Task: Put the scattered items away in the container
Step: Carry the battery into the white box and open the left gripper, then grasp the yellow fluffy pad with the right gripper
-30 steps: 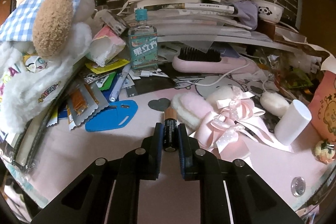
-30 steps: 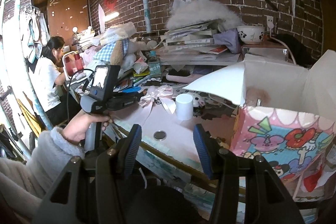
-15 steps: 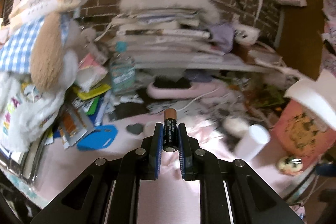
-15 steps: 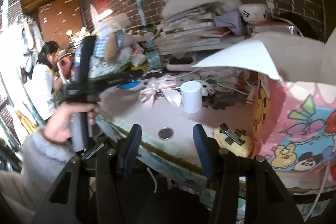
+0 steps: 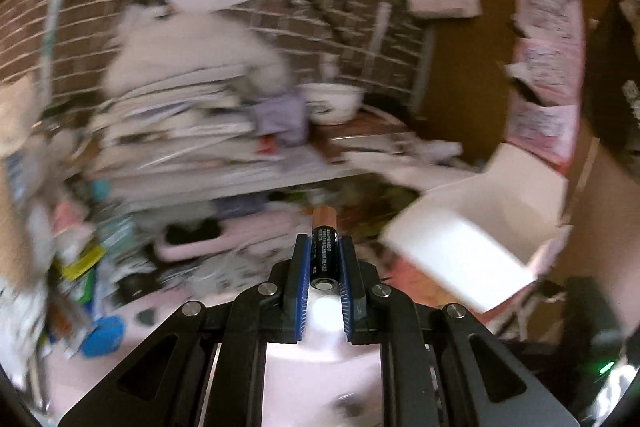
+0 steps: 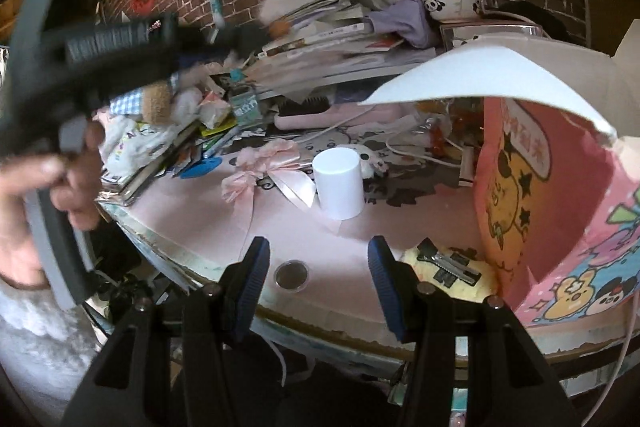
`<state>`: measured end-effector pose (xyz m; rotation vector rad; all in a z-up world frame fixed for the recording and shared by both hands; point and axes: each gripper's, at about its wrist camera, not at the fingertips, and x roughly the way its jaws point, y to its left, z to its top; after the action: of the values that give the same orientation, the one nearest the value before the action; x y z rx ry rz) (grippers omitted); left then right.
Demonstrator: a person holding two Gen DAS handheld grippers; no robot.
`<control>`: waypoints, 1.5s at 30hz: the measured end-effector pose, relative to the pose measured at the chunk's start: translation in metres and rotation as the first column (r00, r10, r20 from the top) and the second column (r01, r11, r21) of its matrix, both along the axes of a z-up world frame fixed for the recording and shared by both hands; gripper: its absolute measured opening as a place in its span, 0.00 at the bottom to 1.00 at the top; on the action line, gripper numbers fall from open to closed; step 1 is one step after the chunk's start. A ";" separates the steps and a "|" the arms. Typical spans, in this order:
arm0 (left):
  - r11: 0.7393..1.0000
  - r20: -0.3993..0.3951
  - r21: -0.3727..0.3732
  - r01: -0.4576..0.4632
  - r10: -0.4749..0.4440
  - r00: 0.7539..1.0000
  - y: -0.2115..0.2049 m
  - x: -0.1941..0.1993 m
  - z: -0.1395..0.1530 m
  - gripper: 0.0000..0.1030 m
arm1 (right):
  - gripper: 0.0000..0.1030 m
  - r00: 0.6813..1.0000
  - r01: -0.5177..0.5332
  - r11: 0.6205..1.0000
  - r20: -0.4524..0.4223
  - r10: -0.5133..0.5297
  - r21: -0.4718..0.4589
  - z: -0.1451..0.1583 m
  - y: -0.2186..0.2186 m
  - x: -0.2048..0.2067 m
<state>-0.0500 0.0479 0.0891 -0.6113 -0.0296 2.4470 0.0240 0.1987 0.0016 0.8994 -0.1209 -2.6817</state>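
The left gripper (image 5: 325, 259) pinched an upright battery (image 5: 325, 251) above the pink table (image 6: 400, 227). The cartoon-printed box (image 6: 560, 227) stood right; release should wait until past its white flap (image 5: 456, 259). The right gripper (image 6: 316, 283) hung spread, empty.

Black-and-copper battery (image 5: 325, 247), white cylinder (image 6: 338, 183), pink cartoon-printed box (image 6: 560, 211).

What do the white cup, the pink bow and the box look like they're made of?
Cup: probably matte plastic; its white surface is smooth, even and without gloss.
Bow: looks like satin ribbon, with a soft sheen and limp loops.
Box: likely printed cardboard, with a stiff bent white flap and cartoon print outside.
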 end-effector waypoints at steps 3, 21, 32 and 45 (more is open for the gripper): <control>0.995 0.003 -0.026 0.100 -0.100 0.995 0.030 -0.003 0.014 0.08 | 0.46 1.000 -0.003 1.000 0.009 0.003 -0.009 -0.002 0.001 -0.001; 0.828 0.227 -0.306 0.471 -0.416 0.880 0.191 -0.022 0.010 0.08 | 0.47 1.000 0.002 0.998 0.022 -0.001 -0.069 -0.005 0.013 0.002; 0.777 0.192 -0.475 0.412 -0.365 0.911 0.217 -0.012 -0.011 0.09 | 0.47 1.000 0.008 0.995 0.024 -0.005 -0.097 -0.003 0.020 0.003; 0.867 0.012 -0.412 0.281 -0.304 0.953 0.173 -0.004 0.011 0.78 | 0.47 1.000 0.017 0.993 -0.025 -0.020 -0.116 -0.008 0.026 0.013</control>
<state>-0.0537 0.2213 0.1005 -0.6710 0.5737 2.1763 0.0374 0.2251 -0.0063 0.8318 -0.2770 -2.6707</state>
